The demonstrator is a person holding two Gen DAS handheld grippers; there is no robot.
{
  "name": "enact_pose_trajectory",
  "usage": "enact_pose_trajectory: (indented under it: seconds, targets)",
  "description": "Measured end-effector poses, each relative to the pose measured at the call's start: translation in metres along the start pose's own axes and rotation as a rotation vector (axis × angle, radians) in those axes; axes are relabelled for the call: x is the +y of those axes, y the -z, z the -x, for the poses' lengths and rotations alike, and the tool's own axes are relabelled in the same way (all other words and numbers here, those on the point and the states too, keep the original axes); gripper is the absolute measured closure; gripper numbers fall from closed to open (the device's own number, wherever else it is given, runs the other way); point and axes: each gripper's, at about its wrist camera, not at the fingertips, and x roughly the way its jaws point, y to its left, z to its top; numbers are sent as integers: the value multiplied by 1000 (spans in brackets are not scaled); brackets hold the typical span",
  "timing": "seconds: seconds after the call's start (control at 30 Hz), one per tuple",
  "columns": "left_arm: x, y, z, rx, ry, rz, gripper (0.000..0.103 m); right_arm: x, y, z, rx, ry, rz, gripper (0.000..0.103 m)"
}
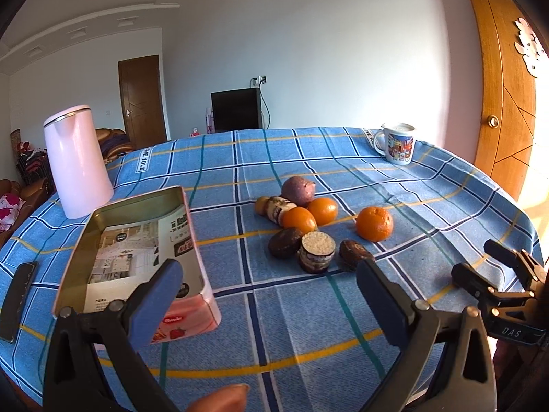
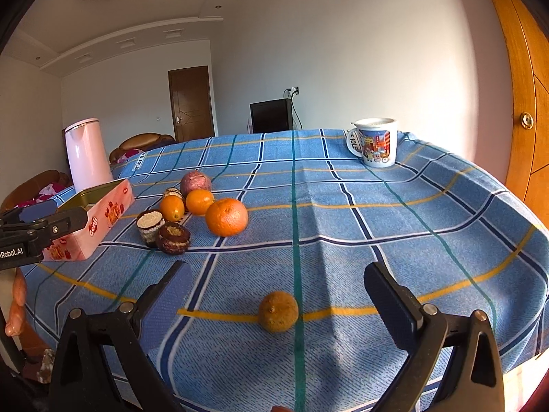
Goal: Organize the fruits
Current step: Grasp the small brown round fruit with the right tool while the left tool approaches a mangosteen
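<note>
With its jaws spread wide and empty, the right gripper (image 2: pixel 274 295) frames a small dull-orange wrinkled fruit (image 2: pixel 278 311) lying alone on the blue-checked worktop (image 2: pixel 377 213), so the pick seems about to start, while the left gripper (image 1: pixel 267 288), likewise spread, hovers beside the open pink tin box (image 1: pixel 137 257).

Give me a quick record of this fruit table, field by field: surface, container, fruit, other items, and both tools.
surface: table under a blue plaid cloth
container: open pink tin, some printed paper inside, no fruit in it
fruit: three oranges, the largest orange apart from the other two; a purple round fruit behind them; a small dull brownish fruit alone between the right tool's fingers
other items: chocolate-coated cakes, pink kettle, printed mug
left tool: open, holding nothing
right tool: open, holding nothing
</note>
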Motion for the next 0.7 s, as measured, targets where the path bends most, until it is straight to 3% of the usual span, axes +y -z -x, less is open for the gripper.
enact_pose_trajectory:
  seconds: [0.03,0.1,0.17,0.23,0.27,0.37,0.57,0.7]
  targets:
    - [-1,1,-3,7,5,-1,0,-2,2,-3,15,-4,-5,8]
    - [-3,3,-9,28,13,0,0,-4,6,-10,48,-19,-10,26]
    - [-4,5,-14,44,12,1,0,-3,9,-16,70,-35,-5,32]
    - [-5,5,-17,51,3,-8,1,-1,12,-18,76,-35,7,45]
    - [-5,5,-17,51,5,-7,1,0,12,-18,74,-35,14,59]
    - [-6,3,-20,53,15,-9,6,-3,12,-18,77,-49,19,76]
    - [-24,-9,-32,59,27,-49,17,4,4,-16,51,-89,36,76]
    - [-43,-12,-40,87,76,-80,21,5,-3,-14,25,-93,36,76]
